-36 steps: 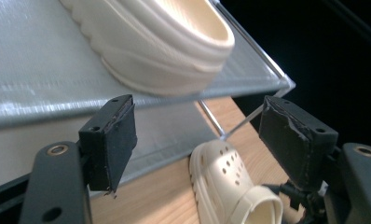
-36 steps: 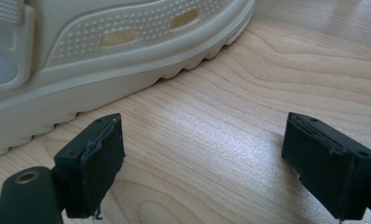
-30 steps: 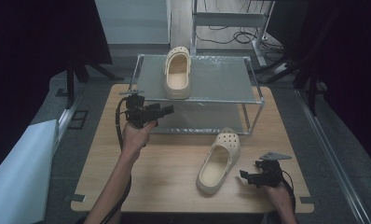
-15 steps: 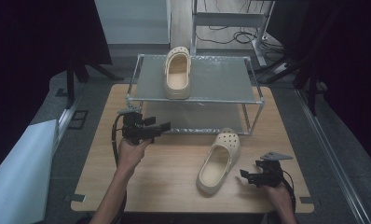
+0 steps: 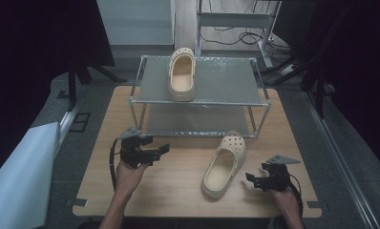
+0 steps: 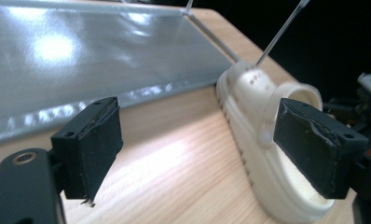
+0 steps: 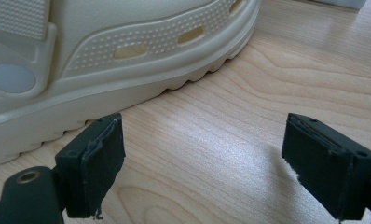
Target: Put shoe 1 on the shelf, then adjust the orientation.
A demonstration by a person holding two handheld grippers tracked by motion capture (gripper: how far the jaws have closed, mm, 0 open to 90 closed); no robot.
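left tongs (image 5: 163, 149) lowered from shelf (image 5: 145, 101) to table (image 5: 178, 181), spreading, empty | right tongs (image 5: 249, 177) released beside clog (image 5: 225, 164)

High view looks down; both gripper views, low and close, share the clog (image 5: 225, 165).

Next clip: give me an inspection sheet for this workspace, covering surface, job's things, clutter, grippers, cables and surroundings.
Surface: light wooden table, bearing a two-tier metal-frame rack.
Job's things: one cream foam clog on the rack's top shelf; second cream foam clog lying on the table in front of the rack.
Clutter: nothing seen.
Grippers: left gripper open, its jaws just opening, nothing between the fingers; right gripper open, empty, beside the table clog.
Cables: black cable trailing from the left gripper; wires on the floor behind.
Surroundings: dark curtains, white board at left.
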